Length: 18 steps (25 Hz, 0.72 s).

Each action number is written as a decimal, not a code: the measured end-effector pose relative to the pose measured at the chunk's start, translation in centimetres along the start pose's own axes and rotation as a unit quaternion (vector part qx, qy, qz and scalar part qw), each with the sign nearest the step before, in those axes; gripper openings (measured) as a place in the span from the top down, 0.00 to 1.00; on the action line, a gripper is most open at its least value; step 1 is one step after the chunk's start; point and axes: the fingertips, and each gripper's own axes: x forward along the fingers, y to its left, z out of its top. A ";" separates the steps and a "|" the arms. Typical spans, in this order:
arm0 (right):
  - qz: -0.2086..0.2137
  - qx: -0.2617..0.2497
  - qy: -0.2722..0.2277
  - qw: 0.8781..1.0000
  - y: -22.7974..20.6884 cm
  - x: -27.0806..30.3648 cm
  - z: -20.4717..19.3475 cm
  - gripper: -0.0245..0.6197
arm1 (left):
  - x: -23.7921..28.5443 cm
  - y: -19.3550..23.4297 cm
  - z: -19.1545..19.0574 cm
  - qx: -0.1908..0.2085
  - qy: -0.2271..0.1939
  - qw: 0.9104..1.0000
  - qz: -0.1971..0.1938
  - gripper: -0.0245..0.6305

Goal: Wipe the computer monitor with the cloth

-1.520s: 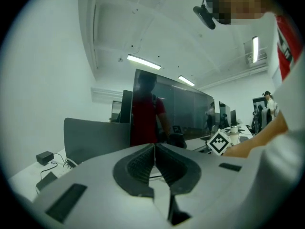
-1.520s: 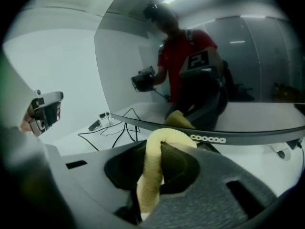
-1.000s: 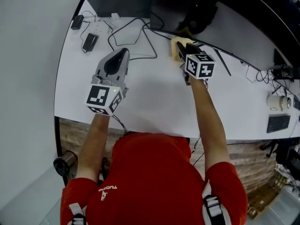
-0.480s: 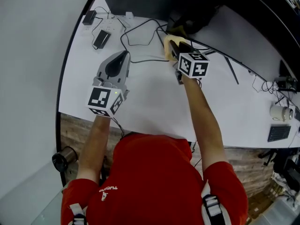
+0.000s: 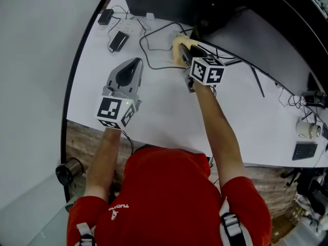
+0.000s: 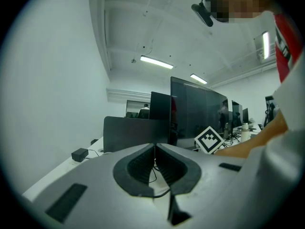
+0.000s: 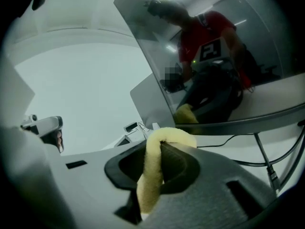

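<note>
As the head view looks down, the left tongs (image 5: pixel 134 61) hang over the white tabletop (image 5: pixel 164 111), while the right tongs (image 5: pixel 185 49) carry the yellow cloth (image 5: pixel 178 47) close to the lower edge of the monitor (image 5: pixel 220 4). In the left gripper view, the jaws sit pressed together. In the right gripper view, the jaws pinch a fold of cloth, mirrored in the screen.

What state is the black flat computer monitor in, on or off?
Off, apparently: the monitor shows only dark reflections of the person and yellow fuzzy cloth.
</note>
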 end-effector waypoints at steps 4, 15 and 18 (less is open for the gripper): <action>0.018 -0.010 -0.003 1.000 1.7 0.6 0.4 0.87 | -0.3 0.4 -0.1 -0.003 -0.001 1.000 0.002 0.95; 0.000 -0.008 -0.036 0.999 1.3 0.7 2.8 0.87 | -0.5 0.6 -0.4 -0.009 -0.001 1.000 0.003 0.95; -0.017 -0.003 -0.053 0.998 0.6 0.3 3.7 0.87 | -0.5 0.6 -0.5 -0.010 -0.002 1.000 0.002 0.95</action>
